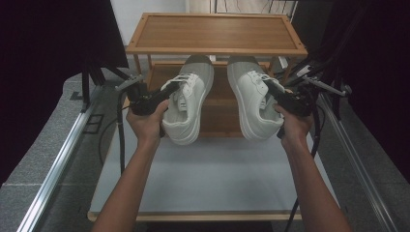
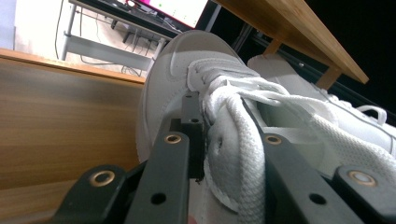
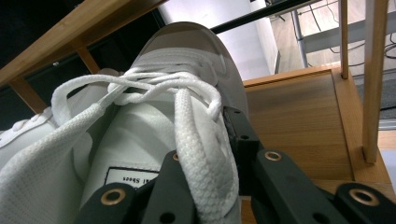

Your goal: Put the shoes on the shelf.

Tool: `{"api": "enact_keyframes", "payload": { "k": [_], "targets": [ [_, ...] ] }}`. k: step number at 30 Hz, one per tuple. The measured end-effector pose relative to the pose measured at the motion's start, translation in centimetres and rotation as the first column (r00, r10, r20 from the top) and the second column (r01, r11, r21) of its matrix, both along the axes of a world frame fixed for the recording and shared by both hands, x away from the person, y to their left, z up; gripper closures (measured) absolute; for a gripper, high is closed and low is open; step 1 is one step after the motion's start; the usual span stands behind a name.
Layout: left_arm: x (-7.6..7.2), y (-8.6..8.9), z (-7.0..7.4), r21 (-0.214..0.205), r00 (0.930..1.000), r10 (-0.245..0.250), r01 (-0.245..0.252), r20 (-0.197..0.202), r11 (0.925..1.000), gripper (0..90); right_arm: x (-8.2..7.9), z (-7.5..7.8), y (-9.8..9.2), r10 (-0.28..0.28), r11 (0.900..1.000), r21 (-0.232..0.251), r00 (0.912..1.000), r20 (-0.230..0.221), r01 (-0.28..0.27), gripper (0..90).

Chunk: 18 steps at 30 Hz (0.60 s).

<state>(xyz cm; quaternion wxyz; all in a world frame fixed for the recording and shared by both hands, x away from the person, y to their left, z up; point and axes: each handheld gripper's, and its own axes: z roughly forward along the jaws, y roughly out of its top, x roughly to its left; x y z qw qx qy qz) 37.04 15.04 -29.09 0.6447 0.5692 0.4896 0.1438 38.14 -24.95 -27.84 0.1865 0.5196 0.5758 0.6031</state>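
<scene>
The high view looks down and forward from above the pale worktop; both gripper views sit close behind white lace-up sneakers, sharing the two-tier wooden shelf.

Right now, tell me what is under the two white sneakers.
Under the left sneaker and right sneaker, both held up: the wooden rack's lower shelf. The shelf directly beneath them is covered.

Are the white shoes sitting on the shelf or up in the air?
Up in the air. The left gripper and the right gripper each lift one white shoe in front of the wooden shelf.
</scene>
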Motion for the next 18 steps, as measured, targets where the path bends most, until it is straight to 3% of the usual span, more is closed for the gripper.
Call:
{"api": "enact_keyframes", "payload": {
  "k": [18],
  "targets": [
    [3.6, -1.5, -0.5, -0.015, 0.9959, 0.086, -0.086, -0.030, 0.9962, 80.2, 2.1, 0.0, 2.1, -0.025, 0.9996, -0.011, 0.9990, -0.037, 0.024, 82.2]
  ]
}}
